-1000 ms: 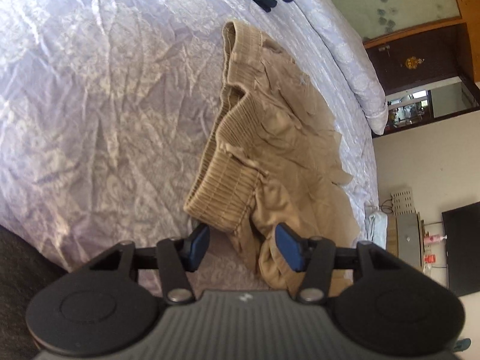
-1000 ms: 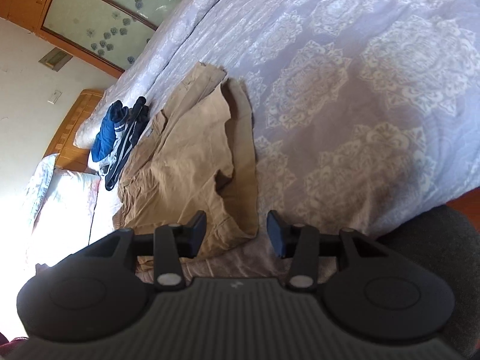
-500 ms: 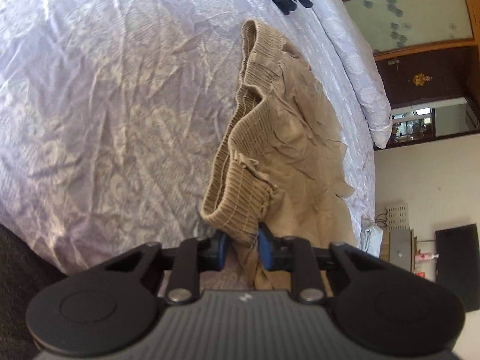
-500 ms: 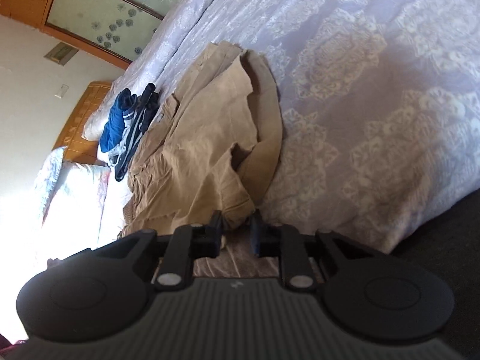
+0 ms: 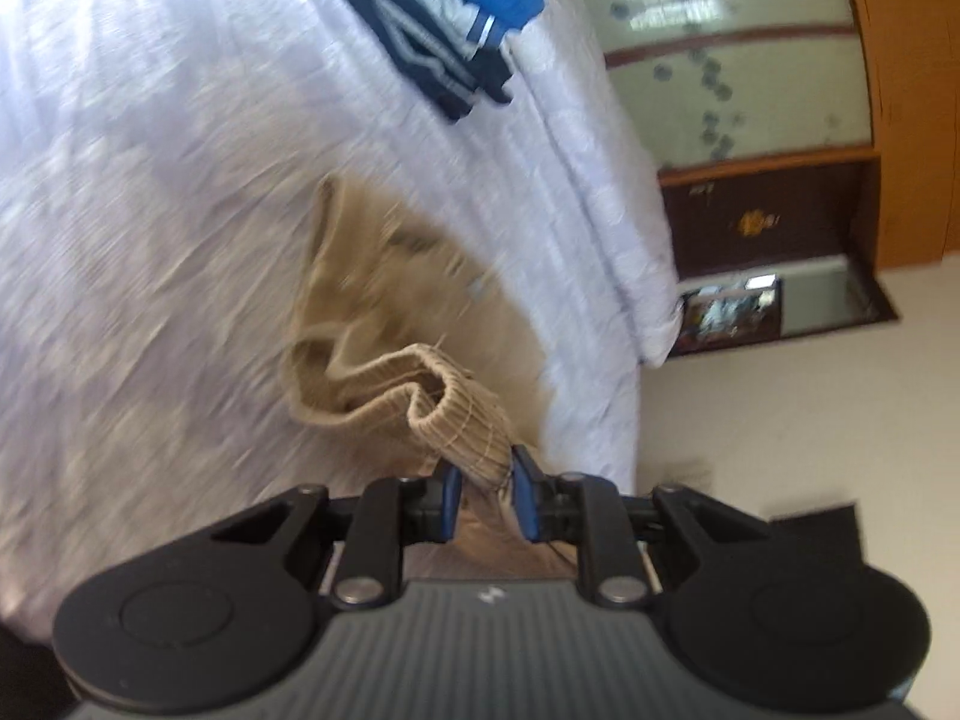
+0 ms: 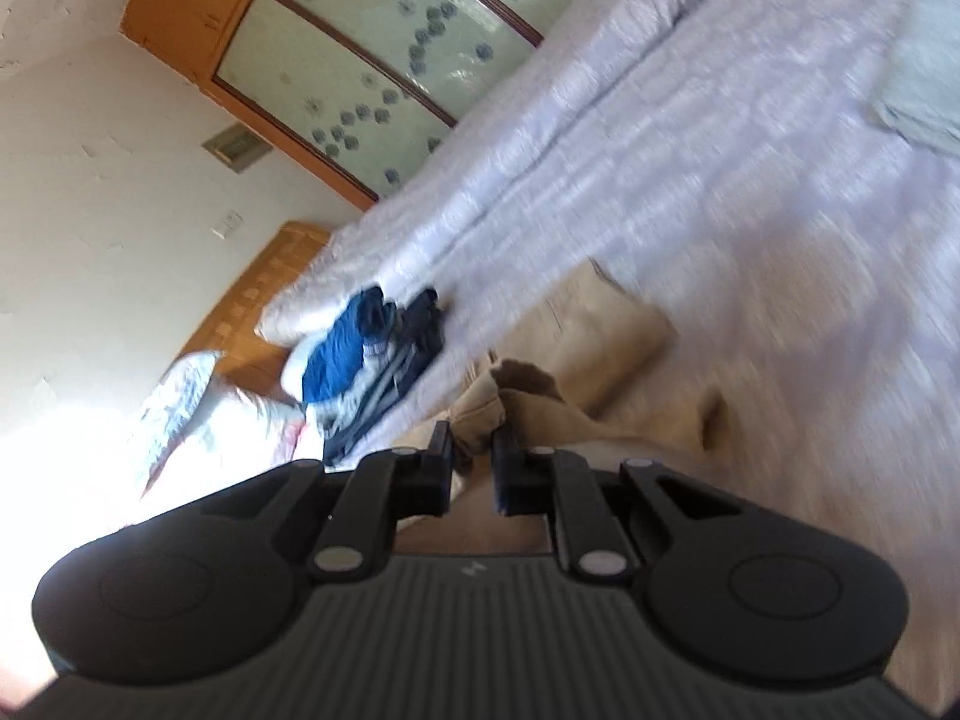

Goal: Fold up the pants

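— Looking along the left gripper (image 5: 485, 495), what did it have?

— Its jaws were drawn narrow on the ribbed waistband (image 5: 462, 420) of the tan pants (image 5: 384, 294), a bunch of that band pinched between the blue pads. They had just been closing, with the cloth between them. My guess is the waistband was chosen because it is the firmest edge to lift by.

— And the right gripper (image 6: 471, 471)?

— Also narrow, clamped on a gathered bit of tan fabric, likely a leg end, though blur made that hard to confirm. Its jaws had likewise just been closing on the cloth.

— Where were the pants themselves?

— On the pale patterned bedspread (image 5: 150, 210), partly raised at both gripped ends, the middle sagging onto the bed. Holding both ends, I judged, let the person bring one over the other for a fold.

— Counts?

— One pair of tan pants, two grippers, one blue and navy garment heap (image 6: 366, 360) near the pillow end, and one pale green cloth (image 6: 924, 90) at the far edge.
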`<state>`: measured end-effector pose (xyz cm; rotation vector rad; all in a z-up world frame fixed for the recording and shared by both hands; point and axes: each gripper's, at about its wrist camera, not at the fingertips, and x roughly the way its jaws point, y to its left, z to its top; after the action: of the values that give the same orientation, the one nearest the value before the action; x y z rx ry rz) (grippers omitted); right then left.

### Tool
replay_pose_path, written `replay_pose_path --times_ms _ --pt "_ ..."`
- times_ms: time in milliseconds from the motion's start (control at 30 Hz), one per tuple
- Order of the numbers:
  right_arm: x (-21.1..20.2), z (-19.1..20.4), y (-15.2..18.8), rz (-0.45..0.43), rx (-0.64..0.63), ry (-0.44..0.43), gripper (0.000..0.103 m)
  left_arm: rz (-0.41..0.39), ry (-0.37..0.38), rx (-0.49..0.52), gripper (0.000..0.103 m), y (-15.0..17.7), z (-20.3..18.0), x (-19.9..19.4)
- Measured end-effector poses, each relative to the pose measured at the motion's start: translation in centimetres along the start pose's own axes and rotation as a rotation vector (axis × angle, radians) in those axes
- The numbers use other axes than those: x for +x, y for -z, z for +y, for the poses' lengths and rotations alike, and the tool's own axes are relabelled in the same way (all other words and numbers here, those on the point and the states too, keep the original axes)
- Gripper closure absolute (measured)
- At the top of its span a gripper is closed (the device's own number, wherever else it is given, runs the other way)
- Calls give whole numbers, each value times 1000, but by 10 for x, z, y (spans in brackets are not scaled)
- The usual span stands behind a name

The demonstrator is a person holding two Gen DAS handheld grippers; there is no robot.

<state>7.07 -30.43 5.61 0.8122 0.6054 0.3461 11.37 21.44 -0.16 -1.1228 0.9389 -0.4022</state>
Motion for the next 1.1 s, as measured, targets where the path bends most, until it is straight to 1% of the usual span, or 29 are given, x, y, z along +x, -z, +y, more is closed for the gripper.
replay_pose_path --times_ms 100,233,333,433,500,533,567,600,633,667,700,733,767,800,867,900,933,967,1000,1033,1067,1100 --pt "52 1 -37 -20 -16 16 88 -53 -7 13 86 -30 -18 25" --pt "136 -9 -77 -2 0 85 88 -66 -73 -28 86 -69 -20 67" --pt "197 -15 -94 23 -23 146 89 -85 -141 -37 86 -91 -15 92" --pt "250 -21 -98 60 -81 216 88 -103 -205 -39 83 -105 -5 111" --pt "278 -29 -94 109 -144 278 81 -78 -230 -52 74 -112 6 119" --pt "289 -36 -89 138 -161 324 69 -69 -215 -73 73 -113 12 119" --pt "295 -42 -86 155 -160 357 65 -63 -188 -90 68 -113 16 115" --pt "292 -47 -83 143 -151 359 66 -66 -168 -100 57 -112 19 108" --pt "282 -48 -82 109 -139 343 64 -96 -152 -106 52 -109 22 95" --pt "268 -46 -81 59 -135 326 64 -142 -137 -110 49 -104 24 80" --pt "252 -40 -79 12 -138 305 64 -178 -114 -114 49 -98 27 66" --pt "238 -34 -77 -17 -149 274 64 -195 -80 -121 50 -93 31 56" --pt "227 -26 -74 -22 -162 236 64 -202 -44 -128 52 -87 33 49" --pt "222 -19 -71 -2 -168 199 64 -196 -28 -119 52 -83 33 49" --pt "226 -3 -59 88 -164 127 64 -155 -53 -65 52 -79 24 62" --pt "233 4 -51 133 -163 87 64 -130 -72 -29 55 -78 18 73" --pt "242 12 -42 177 -173 58 64 -109 -89 -1 55 -76 13 83" --pt "254 18 -36 218 -192 48 64 -92 -106 34 55 -75 7 95" --pt "267 24 -31 252 -218 55 64 -87 -137 73 55 -74 3 104" --pt "279 26 -27 279 -237 75 64 -92 -186 109 56 -73 -1 112" --pt "292 24 -26 295 -248 109 66 -89 -234 136 62 -72 -1 118" --pt "304 16 -30 296 -251 162 66 -79 -282 140 74 -70 3 125"
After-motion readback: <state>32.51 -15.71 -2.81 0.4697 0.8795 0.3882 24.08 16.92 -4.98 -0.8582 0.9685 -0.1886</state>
